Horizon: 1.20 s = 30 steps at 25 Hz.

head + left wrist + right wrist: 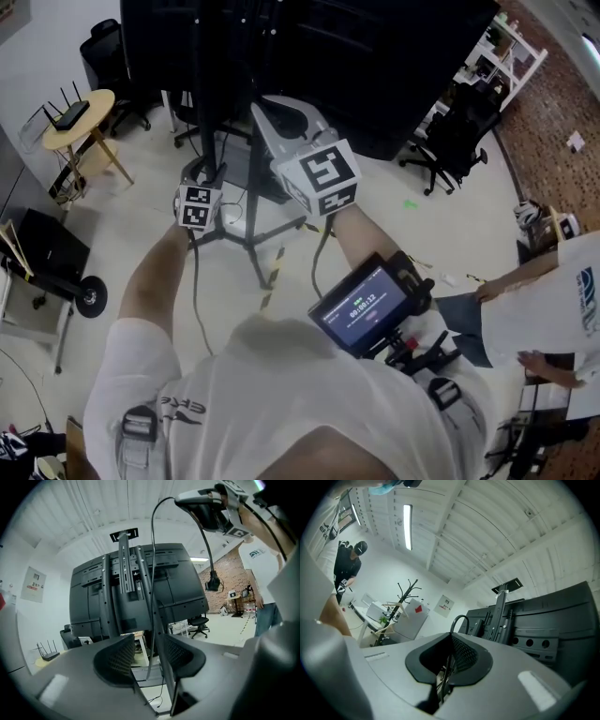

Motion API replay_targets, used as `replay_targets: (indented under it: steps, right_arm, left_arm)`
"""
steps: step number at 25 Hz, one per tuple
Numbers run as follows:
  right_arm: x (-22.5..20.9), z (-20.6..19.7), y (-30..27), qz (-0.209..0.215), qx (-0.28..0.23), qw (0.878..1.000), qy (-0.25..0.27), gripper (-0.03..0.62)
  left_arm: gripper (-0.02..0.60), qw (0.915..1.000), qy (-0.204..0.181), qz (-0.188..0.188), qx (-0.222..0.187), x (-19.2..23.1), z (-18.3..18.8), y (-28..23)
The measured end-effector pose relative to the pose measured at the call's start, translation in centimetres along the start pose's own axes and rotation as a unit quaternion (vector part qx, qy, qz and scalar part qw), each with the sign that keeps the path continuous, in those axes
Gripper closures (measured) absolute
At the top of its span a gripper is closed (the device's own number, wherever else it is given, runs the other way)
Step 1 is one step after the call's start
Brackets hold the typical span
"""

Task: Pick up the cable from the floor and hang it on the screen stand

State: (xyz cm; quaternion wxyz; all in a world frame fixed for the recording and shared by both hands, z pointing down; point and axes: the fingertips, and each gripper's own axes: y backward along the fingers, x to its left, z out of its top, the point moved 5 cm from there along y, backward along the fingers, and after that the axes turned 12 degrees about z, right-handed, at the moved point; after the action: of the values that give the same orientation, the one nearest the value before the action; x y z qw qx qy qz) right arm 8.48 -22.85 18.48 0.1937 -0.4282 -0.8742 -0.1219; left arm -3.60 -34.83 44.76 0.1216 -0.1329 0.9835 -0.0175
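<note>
Pale office floor and a white ribbed ceiling frame the scene, with brick showing at the upper right of the head view. My cable (pixel 153 573) arcs down from the right gripper (pixel 206 508) at the upper right of the left gripper view, passes in front of the screen stand (pixel 126 569) and drops through the gap of the left gripper (pixel 147 660). Those jaws stand spread, with the pads off the cable.

In the right gripper view the right gripper (pixel 449 660) is pressed together on the cable (pixel 457 620), which loops up just above the pads. Behind it stand the screen stand (pixel 501 611) and the black screen (pixel 562 620).

From the head view I see both grippers raised before the stand, the left gripper (pixel 201 178) lower than the right gripper (pixel 272 112), with a strand of cable (pixel 194 300) trailing towards the bottom of the frame.

Writing is scarce. The wrist display (pixel 366 305) shows digits too small for me to read surely. A wall notice (pixel 33 584) is illegible. The shirt logo (pixel 586 295) on a bystander is cut off by the right edge.
</note>
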Motion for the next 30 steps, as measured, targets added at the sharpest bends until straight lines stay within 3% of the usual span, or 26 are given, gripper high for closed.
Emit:
replay_targets:
  steps: [14, 19, 30]
  right_arm:
    - [-2.4, 4.5, 4.5, -0.028, -0.036, 0.999, 0.022, 0.572]
    - [-3.2, 4.7, 5.4, -0.039, -0.040, 0.998, 0.028, 0.572]
    - [-4.1, 5.1, 6.0, -0.054, -0.046, 0.997, 0.029, 0.572]
  left_arm:
    - [0.410, 0.9994, -0.020, -0.028, 0.003, -4.3, -0.5, -4.5]
    - [0.462, 0.9992, -0.023, -0.033, -0.008, -5.0, 0.3, -5.1]
    - [0.484, 0.9977, -0.028, -0.058, -0.020, -5.9, 0.6, -5.1]
